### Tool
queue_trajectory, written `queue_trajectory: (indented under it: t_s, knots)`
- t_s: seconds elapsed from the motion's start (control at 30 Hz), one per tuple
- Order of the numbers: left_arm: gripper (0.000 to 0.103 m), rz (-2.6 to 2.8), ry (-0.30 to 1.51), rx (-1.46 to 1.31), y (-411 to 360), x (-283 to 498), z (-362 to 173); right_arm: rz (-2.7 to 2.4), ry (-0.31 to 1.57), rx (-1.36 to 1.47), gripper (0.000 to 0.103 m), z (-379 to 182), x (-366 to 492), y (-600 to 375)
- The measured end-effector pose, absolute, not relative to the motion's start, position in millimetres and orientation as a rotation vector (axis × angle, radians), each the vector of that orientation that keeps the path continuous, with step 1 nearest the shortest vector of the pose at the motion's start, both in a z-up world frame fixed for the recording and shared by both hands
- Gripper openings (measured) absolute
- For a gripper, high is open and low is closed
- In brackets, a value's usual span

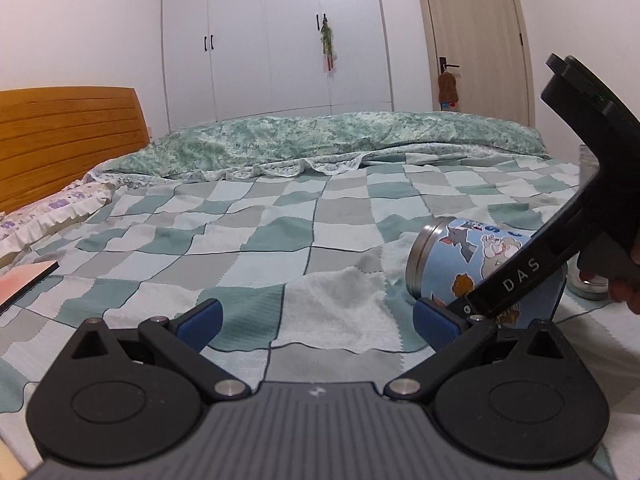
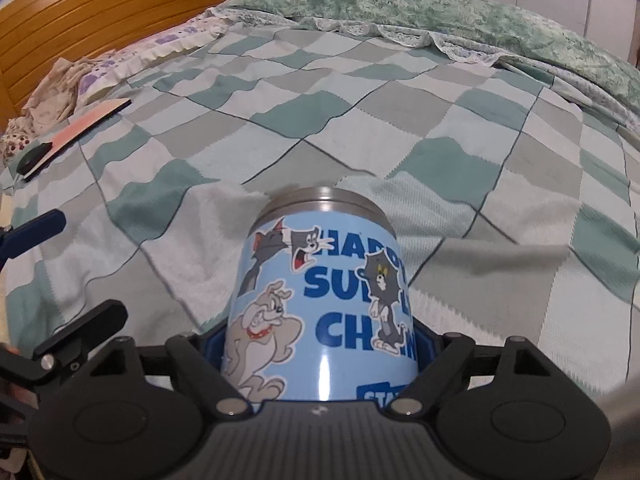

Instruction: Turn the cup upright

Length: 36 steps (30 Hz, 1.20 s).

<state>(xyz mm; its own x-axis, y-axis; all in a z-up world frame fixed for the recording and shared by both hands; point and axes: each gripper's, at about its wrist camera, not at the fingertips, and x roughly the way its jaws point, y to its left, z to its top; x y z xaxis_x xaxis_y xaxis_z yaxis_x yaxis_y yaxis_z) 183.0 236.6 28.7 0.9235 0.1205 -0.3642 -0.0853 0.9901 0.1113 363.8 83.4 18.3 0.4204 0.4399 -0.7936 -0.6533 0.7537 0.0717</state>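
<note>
A light-blue cartoon cup with a steel rim lies on its side on the checked bedspread, rim pointing away from the right wrist camera. My right gripper is shut on the cup, its blue pads pressed against the cup's two sides near its base. In the left wrist view the cup shows at the right with the right gripper's black body across it. My left gripper is open and empty, low over the bedspread, to the left of the cup.
A green-and-white checked bedspread covers the bed. A rolled green quilt lies along the far side. A wooden headboard and pillows are on the left. A flat pink board lies near the pillows. A second steel object stands behind the cup.
</note>
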Motion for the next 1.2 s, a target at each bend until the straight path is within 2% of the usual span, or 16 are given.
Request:
queue_trajectory:
  t_s: [0.37, 0.63, 1.07, 1.13, 1.2]
  knots:
    - [0.103, 0.071, 0.344, 0.096, 215.4, 112.1, 56.2, 0.668, 0.908, -0.200, 0.083, 40.4, 285.2, 41.6]
    - [0.103, 0.002, 0.359, 0.106, 192.2, 66.0, 53.1, 0.581, 0.949, -0.116, 0.083, 34.7, 223.0, 0.7]
    - [0.103, 0.007, 0.399, 0.103, 177.4, 43.9, 43.6, 0.487, 0.960, -0.057, 0.084, 23.6, 197.5, -14.1]
    - [0.103, 0.019, 0.406, 0.108, 175.8, 41.9, 45.3, 0.497, 0.954, -0.056, 0.087, 26.5, 197.5, -17.5]
    - [0.103, 0.028, 0.414, 0.115, 173.0, 39.4, 47.7, 0.513, 0.929, -0.053, 0.103, 33.1, 195.8, -22.4]
